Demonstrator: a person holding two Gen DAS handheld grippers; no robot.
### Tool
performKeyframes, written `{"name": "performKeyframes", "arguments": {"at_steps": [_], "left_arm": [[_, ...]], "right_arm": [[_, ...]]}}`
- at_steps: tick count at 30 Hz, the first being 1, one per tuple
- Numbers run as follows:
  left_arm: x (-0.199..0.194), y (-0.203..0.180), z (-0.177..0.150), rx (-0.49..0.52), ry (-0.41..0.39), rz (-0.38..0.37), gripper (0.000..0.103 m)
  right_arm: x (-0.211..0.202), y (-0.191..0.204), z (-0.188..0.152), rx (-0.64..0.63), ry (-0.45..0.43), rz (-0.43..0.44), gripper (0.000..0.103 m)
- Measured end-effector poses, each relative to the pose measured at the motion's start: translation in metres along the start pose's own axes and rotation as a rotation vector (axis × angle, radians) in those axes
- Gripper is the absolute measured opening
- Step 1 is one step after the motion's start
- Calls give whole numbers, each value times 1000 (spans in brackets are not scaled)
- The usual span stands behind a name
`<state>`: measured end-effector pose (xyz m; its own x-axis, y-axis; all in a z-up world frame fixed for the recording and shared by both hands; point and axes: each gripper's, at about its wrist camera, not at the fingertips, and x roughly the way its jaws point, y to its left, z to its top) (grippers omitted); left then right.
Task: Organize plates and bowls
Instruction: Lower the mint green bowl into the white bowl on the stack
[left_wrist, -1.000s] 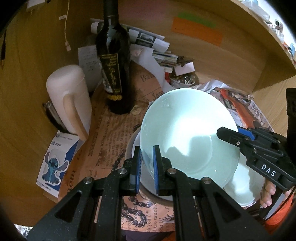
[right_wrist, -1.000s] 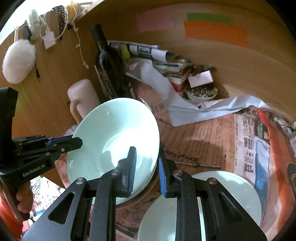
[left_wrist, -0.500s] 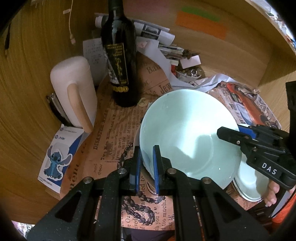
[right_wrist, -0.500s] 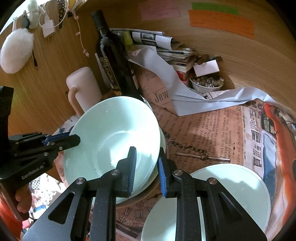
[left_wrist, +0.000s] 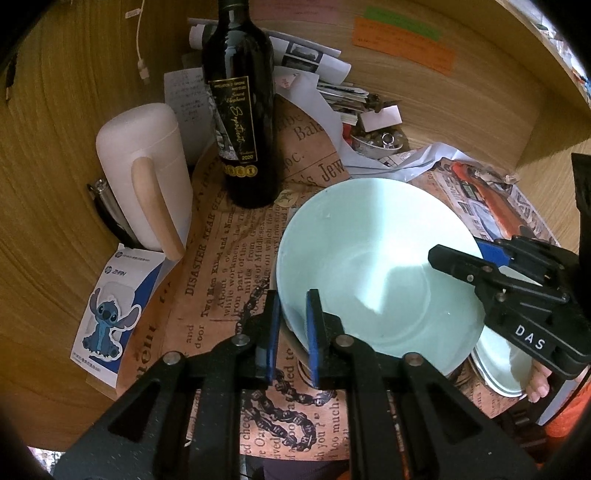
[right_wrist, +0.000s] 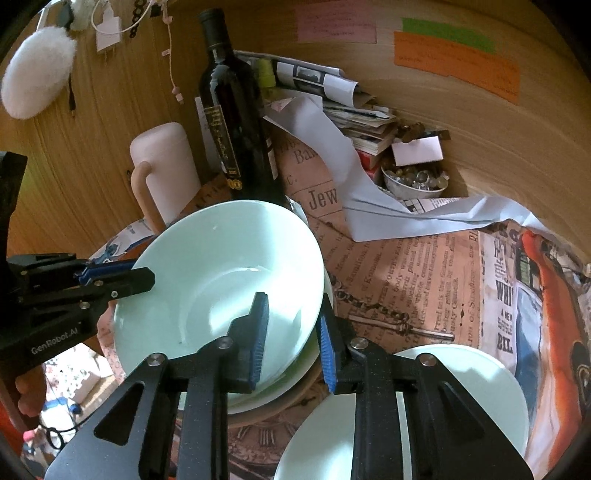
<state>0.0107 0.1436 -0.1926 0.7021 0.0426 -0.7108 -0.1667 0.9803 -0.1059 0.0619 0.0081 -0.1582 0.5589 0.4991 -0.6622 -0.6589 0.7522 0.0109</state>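
Bowl (left_wrist: 373, 273), pale green, tilted, its hollow facing both cameras; held at two opposite points of its rim. Left gripper (left_wrist: 291, 332): fingers narrow, blue pads either side of the rim at the bowl's 7 o'clock in the left view, one finger inside the hollow, one outside. Right gripper (right_wrist: 291, 339): fingers somewhat wider, straddling the rim at the bowl's 5 o'clock in the right view, left pad lying against the inner wall, right pad outside; whether that outer pad touches the rim cannot be told. Each gripper appears in the other's view: the right one at 3 o'clock of the bowl in the left view, the left one at 9 o'clock in the right view. Stack (right_wrist: 288, 387): pale dishes directly beneath the bowl, edges showing under its lower rim; whether the bowl touches them cannot be told. Plate (right_wrist: 461, 398): pale green, flat on the newsprint mat (left_wrist: 229, 258), just beside the stack, at 4 o'clock of the bowl in the right view. Bottle (left_wrist: 240, 110): dark, upright, at 11 o'clock of the bowl. Mug (left_wrist: 147, 173): white, handled, at 9 o'clock of the bottle. Papers (right_wrist: 354, 122) and small dish (right_wrist: 413, 182) of trinkets at the back.
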Motion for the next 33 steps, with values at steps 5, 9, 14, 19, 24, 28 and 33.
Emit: {"name": "performKeyframes", "arguments": {"at_steps": [5, 9, 14, 19, 24, 28, 33], "left_arm": [[-7, 5, 4, -27, -33, -25, 35], [-17, 11, 7, -49, -66, -44, 48], [-21, 22, 6, -81, -68, -60, 60], [-11, 32, -2, -124, -14, -117, 66], [0, 33, -8, -142, 30, -156, 66], [9, 30, -10, -153, 74, -198, 66], [16, 22, -10, -125, 105, -219, 65]], "right_arm": [[-2, 3, 0, -28, -15, -26, 32], [-12, 3, 3, -50, -80, -65, 53], [-15, -6, 5, -31, -66, -43, 53], [-6, -21, -3, 39, 13, 18, 53], [2, -25, -8, 81, 67, 65, 53], [5, -28, -10, 114, 93, 89, 53], [9, -29, -10, 133, 128, 121, 53]]}}
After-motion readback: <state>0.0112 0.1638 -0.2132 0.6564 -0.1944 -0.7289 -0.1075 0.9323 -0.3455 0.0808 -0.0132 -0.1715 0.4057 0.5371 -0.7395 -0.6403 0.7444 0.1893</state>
